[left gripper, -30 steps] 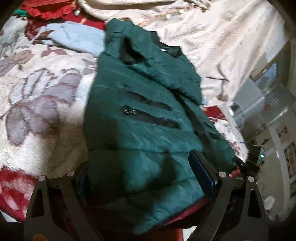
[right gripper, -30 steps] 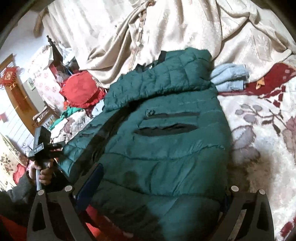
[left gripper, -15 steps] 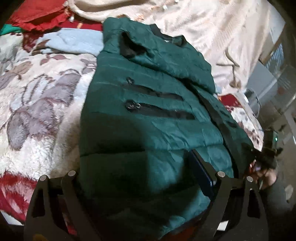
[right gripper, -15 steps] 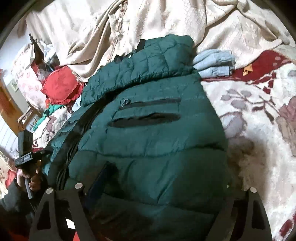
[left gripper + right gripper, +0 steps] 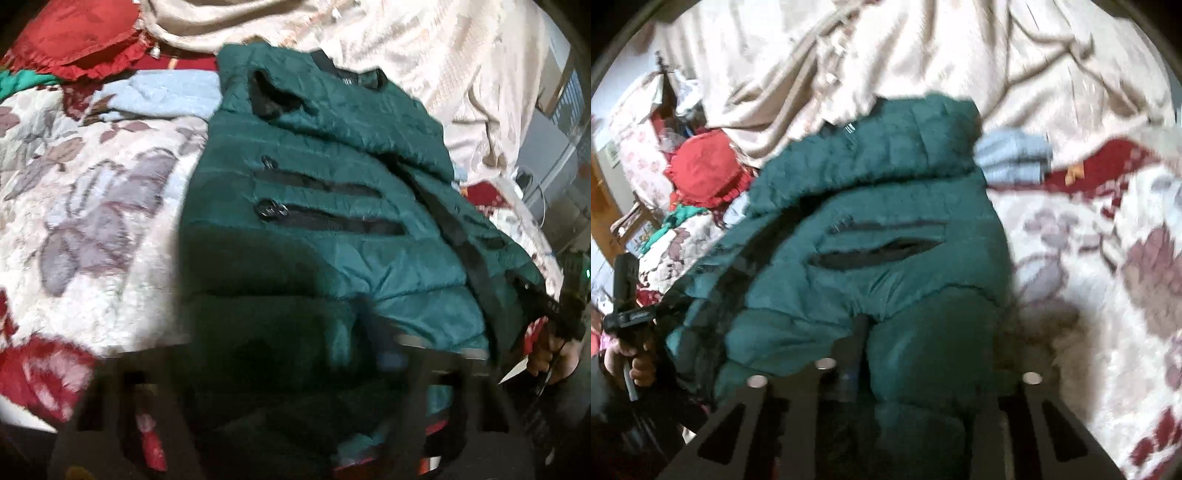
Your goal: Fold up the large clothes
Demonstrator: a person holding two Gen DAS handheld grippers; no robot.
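A dark green quilted jacket (image 5: 317,236) lies on a floral blanket (image 5: 92,206), collar at the far end, two black zip pockets showing. My left gripper (image 5: 280,354) is at the jacket's near hem, its fingers blurred and closing in on the fabric; the hem bunches between them. My right gripper (image 5: 923,362) is at the hem's other end, jaws narrowed around a fold of the jacket (image 5: 886,266). The left gripper also shows at the left edge of the right wrist view (image 5: 628,317), in a hand.
A cream quilt (image 5: 923,55) is heaped behind the jacket. Folded light blue clothes (image 5: 1012,158) lie by the collar. A red cushion (image 5: 705,170) sits at the far left. The blanket (image 5: 1108,280) spreads to the right.
Both grippers went from wide open around the hem to closing on it. The hem fabric now bunches up between the fingers. Both views are blurred by motion.
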